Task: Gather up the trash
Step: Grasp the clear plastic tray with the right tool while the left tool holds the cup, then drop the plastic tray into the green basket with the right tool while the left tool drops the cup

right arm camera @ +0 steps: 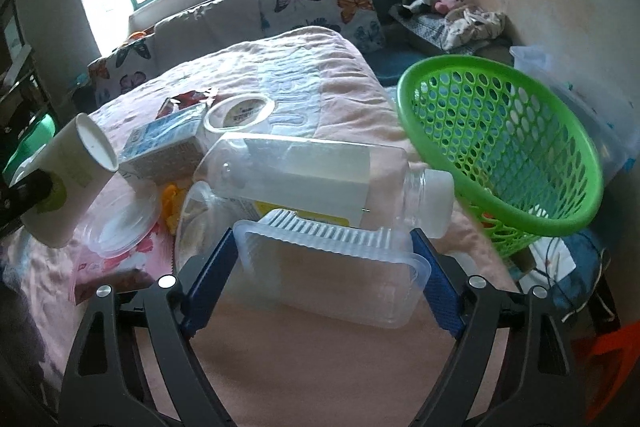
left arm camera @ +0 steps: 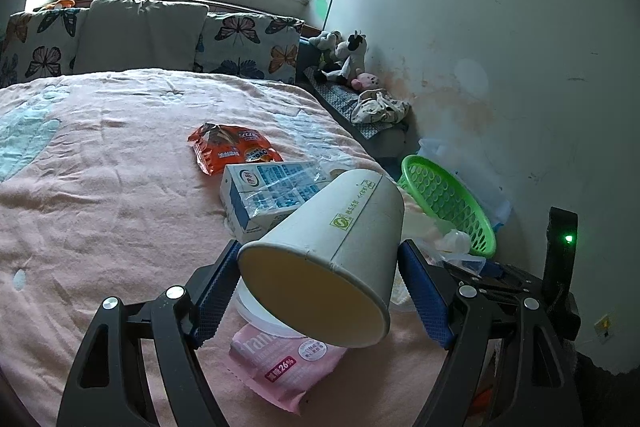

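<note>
My left gripper [left arm camera: 318, 281] is shut on a white paper cup [left arm camera: 332, 251], held tilted above the pink bed; the cup also shows in the right wrist view [right arm camera: 66, 183]. My right gripper [right arm camera: 320, 271] is shut on a clear plastic tray [right arm camera: 332, 275] above the bed. A clear plastic bottle [right arm camera: 316, 183] lies just beyond the tray. A green mesh basket [right arm camera: 508, 151] stands tilted at the bed's right edge; it also shows in the left wrist view [left arm camera: 448, 203]. A blue milk carton [left arm camera: 264, 195], an orange snack bag [left arm camera: 230, 147] and a pink wrapper [left arm camera: 280, 367] lie on the bed.
A clear round lid [right arm camera: 120, 227] and a clear ring-shaped lid [right arm camera: 240, 113] lie on the bed [left arm camera: 100, 187]. Pillows [left arm camera: 140, 39] line the headboard. Stuffed toys [left arm camera: 348, 55] sit on a low ledge by the wall. A clear storage box [right arm camera: 580, 107] stands behind the basket.
</note>
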A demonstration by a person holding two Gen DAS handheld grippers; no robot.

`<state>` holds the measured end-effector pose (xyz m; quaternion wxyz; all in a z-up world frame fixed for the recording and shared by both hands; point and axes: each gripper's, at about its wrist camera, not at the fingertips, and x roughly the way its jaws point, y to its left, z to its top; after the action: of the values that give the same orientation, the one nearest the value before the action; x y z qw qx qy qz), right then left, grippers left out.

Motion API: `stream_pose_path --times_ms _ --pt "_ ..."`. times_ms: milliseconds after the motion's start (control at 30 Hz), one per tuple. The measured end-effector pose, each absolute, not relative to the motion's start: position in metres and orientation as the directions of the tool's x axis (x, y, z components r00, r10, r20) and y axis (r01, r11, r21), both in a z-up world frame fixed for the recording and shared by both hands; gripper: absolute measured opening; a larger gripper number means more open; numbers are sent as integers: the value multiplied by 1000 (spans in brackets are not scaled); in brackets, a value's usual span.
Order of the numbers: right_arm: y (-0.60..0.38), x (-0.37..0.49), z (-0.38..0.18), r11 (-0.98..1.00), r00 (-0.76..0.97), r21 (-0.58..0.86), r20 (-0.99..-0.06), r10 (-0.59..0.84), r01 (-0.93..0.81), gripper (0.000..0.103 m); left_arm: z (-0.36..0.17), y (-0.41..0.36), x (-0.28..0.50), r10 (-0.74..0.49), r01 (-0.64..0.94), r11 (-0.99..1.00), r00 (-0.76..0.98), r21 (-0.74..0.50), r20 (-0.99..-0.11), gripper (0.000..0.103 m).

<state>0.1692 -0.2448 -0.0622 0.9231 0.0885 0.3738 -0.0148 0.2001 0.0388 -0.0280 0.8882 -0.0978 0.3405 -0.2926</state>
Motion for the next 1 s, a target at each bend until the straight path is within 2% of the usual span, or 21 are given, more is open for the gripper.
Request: stream_pose_path --times_ms 500,1000 --pt "-295 137 -20 961 767 274 -624 148 38 85 3 2 177 -623 518 780 590 -352 -513 76" --pt "-411 166 -26 939 760 316 -641 105 136 86 24 -92 194 -647 563 754 549 -339 -529 76"
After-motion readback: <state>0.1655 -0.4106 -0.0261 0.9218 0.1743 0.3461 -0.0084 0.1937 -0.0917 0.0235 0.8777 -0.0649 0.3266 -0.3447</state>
